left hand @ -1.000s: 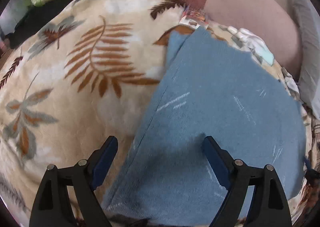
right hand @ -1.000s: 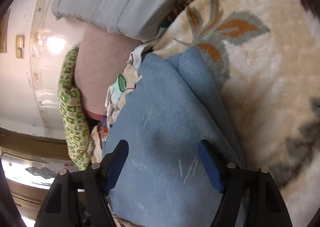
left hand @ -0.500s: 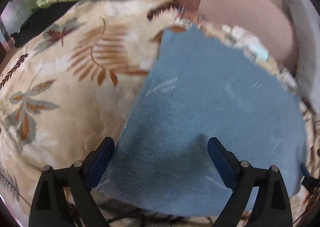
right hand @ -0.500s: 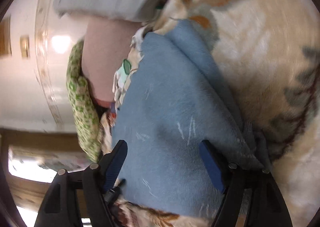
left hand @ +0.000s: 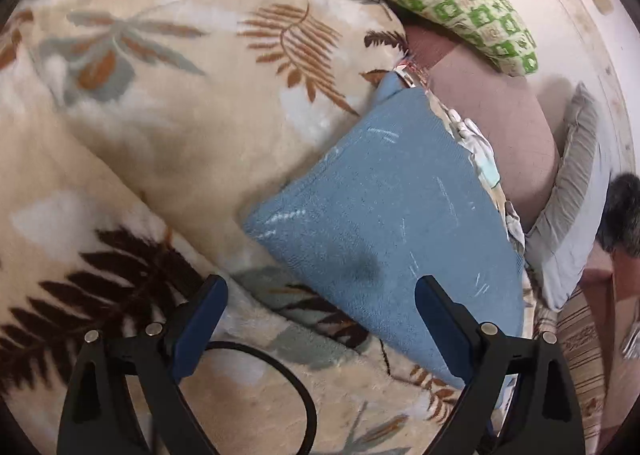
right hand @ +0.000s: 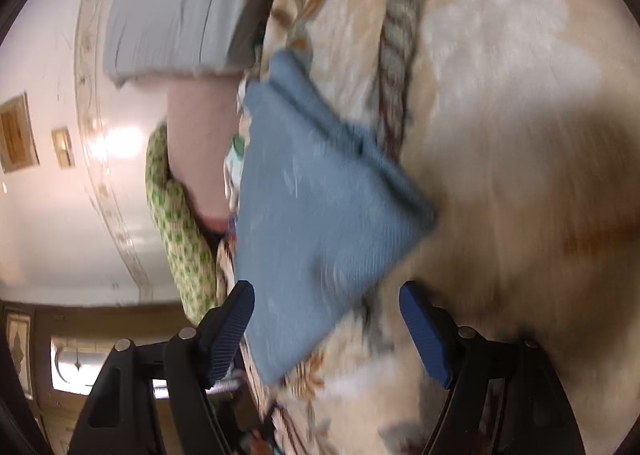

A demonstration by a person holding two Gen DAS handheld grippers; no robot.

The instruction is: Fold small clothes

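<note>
Garment: blue knit cloth (left hand: 384, 223), already folded into a compact panel, lying on the leaf-print blanket (left hand: 168, 143) of a bed, its far edge just beside the pink pillow (left hand: 496, 127).
Left gripper (left hand: 320, 311): released, nothing between the jaws; the near right corner of the cloth lies under the right jaw, untouched.
Right gripper (right hand: 326, 319): released, jaws apart over the near corner of the cloth, no contact seen; view blurred.
Step (judged): fold looks laid, both grippers standing clear of the cloth.
How to do it well: keep both grippers spread and above the pile so no pad snags the knit; check the doubled edge (right hand: 344, 135) lies flat; if another fold is due, pinch 2 near corners together, through all layers.
Risk: plush blanket gives underfoot; a dragged jaw could unroll the fold.
</note>
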